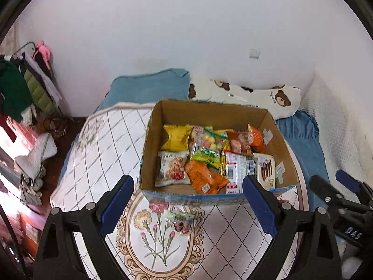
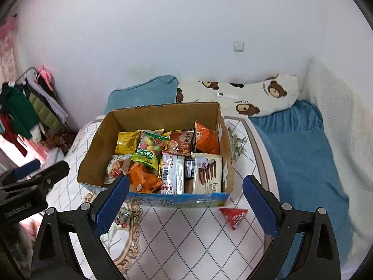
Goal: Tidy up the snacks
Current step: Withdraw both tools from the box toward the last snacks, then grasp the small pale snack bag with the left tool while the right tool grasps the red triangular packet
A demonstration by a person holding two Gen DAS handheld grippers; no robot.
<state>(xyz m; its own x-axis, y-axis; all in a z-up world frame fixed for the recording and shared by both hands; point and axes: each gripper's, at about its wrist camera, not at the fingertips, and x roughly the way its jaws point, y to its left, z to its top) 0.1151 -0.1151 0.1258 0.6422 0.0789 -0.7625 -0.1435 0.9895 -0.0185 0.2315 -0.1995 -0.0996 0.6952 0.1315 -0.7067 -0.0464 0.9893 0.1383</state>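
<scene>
An open cardboard box stands on a round patterned table and holds several snack packets. A small clear snack packet lies on the table in front of the box. A red triangular packet lies at the box's front right corner. My left gripper is open and empty above the small clear packet. My right gripper is open and empty, hovering near the box's front wall, left of the red packet.
Behind the table is a bed with a blue pillow, a bear-print pillow and a blue sheet. A clothes rack stands at the left. The right gripper shows at the right edge of the left wrist view.
</scene>
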